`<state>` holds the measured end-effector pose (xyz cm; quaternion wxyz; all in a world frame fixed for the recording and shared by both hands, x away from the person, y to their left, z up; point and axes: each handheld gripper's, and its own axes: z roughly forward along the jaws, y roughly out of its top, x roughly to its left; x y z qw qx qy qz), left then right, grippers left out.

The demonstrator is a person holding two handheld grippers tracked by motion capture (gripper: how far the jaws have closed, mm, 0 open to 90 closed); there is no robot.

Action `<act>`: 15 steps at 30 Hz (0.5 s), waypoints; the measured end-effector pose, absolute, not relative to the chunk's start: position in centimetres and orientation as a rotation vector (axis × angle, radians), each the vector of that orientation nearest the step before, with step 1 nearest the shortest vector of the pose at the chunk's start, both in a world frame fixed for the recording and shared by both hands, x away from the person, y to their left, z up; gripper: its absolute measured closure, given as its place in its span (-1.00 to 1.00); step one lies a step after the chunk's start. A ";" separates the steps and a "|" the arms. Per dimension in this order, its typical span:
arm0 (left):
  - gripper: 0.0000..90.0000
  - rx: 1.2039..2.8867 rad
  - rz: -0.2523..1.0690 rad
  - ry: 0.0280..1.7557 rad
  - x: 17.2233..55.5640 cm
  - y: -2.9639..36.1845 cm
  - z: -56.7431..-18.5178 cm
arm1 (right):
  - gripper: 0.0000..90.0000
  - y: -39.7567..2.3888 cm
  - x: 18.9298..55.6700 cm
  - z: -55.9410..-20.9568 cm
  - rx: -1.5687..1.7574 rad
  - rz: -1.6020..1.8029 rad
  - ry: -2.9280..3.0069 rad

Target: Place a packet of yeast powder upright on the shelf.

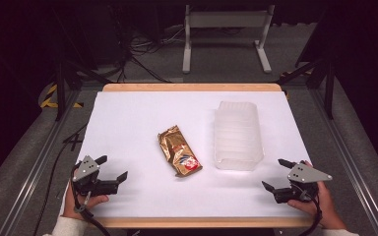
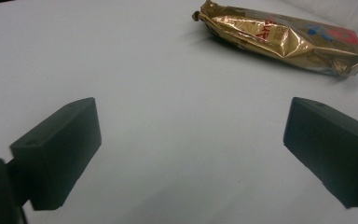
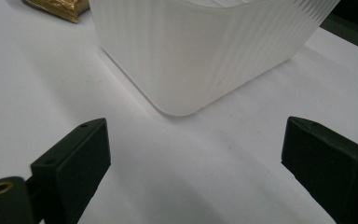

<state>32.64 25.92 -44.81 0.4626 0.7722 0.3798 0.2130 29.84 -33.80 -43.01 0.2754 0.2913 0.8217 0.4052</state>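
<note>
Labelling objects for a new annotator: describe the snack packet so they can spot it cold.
Start at the white table. Near its middle, just left of the frosted plastic tub, a flat packet lies on the surface, angled with one end toward the far side. It is the one shiny thing there: crinkled gold foil with red and blue print at its near end, touching nothing else.

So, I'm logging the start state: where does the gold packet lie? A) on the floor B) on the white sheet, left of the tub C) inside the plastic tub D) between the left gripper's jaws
B: the gold packet lies flat on the white sheet, apart from the tub.
</note>
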 end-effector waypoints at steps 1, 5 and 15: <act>-0.84 1.905 0.522 0.931 32.7 25.9 -44.8 | -0.81 -33.8 29.8 -43.0 0.782 1.087 2.209; -0.83 1.924 0.508 0.929 32.8 25.5 -44.9 | -0.81 -33.9 29.8 -43.0 0.784 1.089 2.206; -0.74 1.936 0.427 0.938 34.4 24.2 -44.6 | -0.81 -33.5 30.0 -43.0 0.781 1.081 2.216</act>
